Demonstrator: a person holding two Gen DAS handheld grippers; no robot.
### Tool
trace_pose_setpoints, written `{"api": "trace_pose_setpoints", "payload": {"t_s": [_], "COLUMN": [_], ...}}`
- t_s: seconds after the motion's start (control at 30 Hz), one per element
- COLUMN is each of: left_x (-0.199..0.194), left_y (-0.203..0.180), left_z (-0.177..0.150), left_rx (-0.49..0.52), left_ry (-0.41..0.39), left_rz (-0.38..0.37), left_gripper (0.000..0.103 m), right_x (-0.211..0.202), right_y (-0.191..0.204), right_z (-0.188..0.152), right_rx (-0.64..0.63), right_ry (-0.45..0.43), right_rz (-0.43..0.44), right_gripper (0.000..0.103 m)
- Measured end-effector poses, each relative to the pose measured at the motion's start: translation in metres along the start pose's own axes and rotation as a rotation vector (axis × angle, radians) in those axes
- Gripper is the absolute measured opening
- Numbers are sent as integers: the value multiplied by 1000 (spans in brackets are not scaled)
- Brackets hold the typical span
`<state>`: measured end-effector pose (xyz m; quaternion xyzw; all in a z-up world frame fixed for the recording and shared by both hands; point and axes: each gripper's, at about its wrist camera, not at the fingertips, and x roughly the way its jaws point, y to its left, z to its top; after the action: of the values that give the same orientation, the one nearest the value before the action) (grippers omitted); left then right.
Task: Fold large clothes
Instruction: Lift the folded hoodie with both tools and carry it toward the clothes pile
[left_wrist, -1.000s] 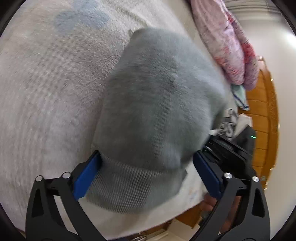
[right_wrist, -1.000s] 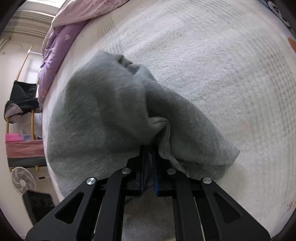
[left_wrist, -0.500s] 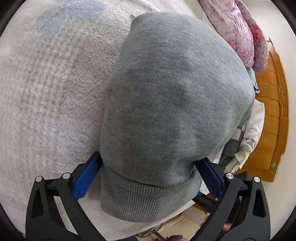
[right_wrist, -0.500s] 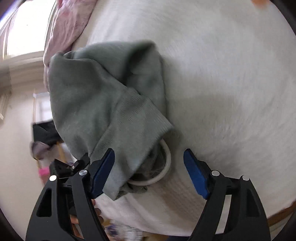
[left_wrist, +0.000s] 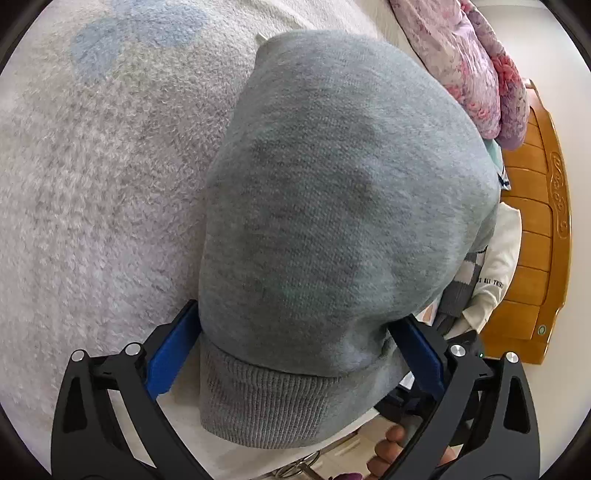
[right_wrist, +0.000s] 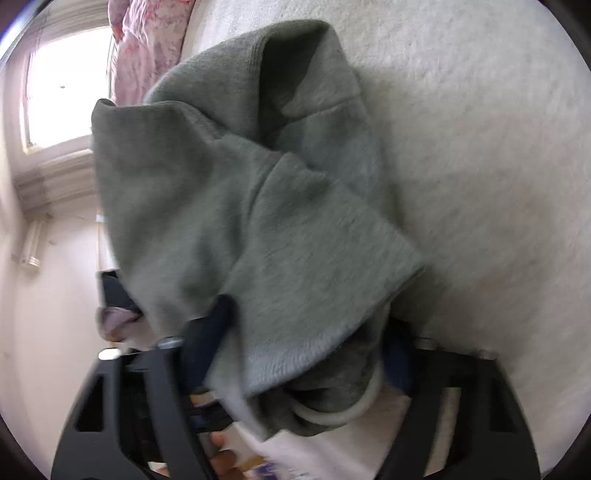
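Both pairs of fingers stand wide, and neither has a grip on the sweater (left_wrist: 332, 206). On my left gripper (left_wrist: 295, 354) the blue pads (left_wrist: 168, 354) sit just outside the bundle's two sides, with the ribbed hem (left_wrist: 266, 402) lying between them and hanging nearest the camera. On my right gripper (right_wrist: 299, 354) the view is blurred, yet I can make out dark pads either side of a fold of grey cloth that drapes down between them without being pinched.

What the coming move turns on, as I judge it: the sweater lies straight ahead of the left fingers, its long axis running away from them along the bed, hem end near, far end up by the pink quilt (left_wrist: 461, 55). The left gripper looks squarer to it; the right meets a crumpled, layered corner, with a white cord loop (right_wrist: 354, 406) poking out beneath. I would close on the hem from the left first.

Under everything is a pale fleecy blanket (left_wrist: 92, 184) with a blue patch, soft enough to let cloth drag. A wooden headboard (left_wrist: 535, 240) and some white clothing (left_wrist: 495, 273) sit to the right in the left view; a bright window (right_wrist: 62, 81) shows in the right view.
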<state>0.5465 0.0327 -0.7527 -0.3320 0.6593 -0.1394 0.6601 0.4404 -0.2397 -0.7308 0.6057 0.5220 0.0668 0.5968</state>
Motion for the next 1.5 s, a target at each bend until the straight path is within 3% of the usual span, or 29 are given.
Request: {"api": "trace_pose_setpoints", "payload": {"t_s": [0.03, 0.1, 0.13, 0.27, 0.53, 0.7, 0.8, 1.0, 1.2, 1.3, 1.4, 1.5], "left_x": [-2, -7, -10, -29, -102, -136, -136, -86, -4, 51, 123, 175], "left_y": [0, -1, -2, -14, -63, -122, -180, -328, -469, -511, -516, -495], "left_z": [-2, -5, -6, -6, -9, -23, -31, -45, -78, -102, -115, -128], "left_rx": [-3, -6, -1, 32, 107, 156, 218, 369, 502, 618, 634, 586], "left_ry": [-12, -22, -24, -39, -159, -227, -264, -324, -423, -477, -370, -290], "left_rz": [-1, 3, 3, -18, -103, -170, -224, -283, -328, -257, -127, -10], "left_gripper": [93, 86, 80, 60, 53, 53, 53, 53, 52, 53, 53, 57], "right_x": [1, 2, -1, -9, -49, -105, -159, -277, -386, -410, -405, -388], "right_y": [-2, 8, 12, 55, 172, 206, 217, 224, 189, 147, 85, 32], "right_z": [-2, -5, -6, -14, -44, -42, -27, 58, 159, 207, 252, 284], "right_rx": [32, -25, -44, -179, -490, -585, -618, -659, -707, -682, -567, -459], "right_ry": [7, -3, -4, -20, -75, -127, -199, -351, -435, -435, -367, -241], "right_rz": [23, -28, -48, -144, -153, -109, -62, -7, 88, 65, -20, -176], "right_gripper": [44, 36, 28, 22, 21, 21, 21, 21, 21, 22, 24, 25]}}
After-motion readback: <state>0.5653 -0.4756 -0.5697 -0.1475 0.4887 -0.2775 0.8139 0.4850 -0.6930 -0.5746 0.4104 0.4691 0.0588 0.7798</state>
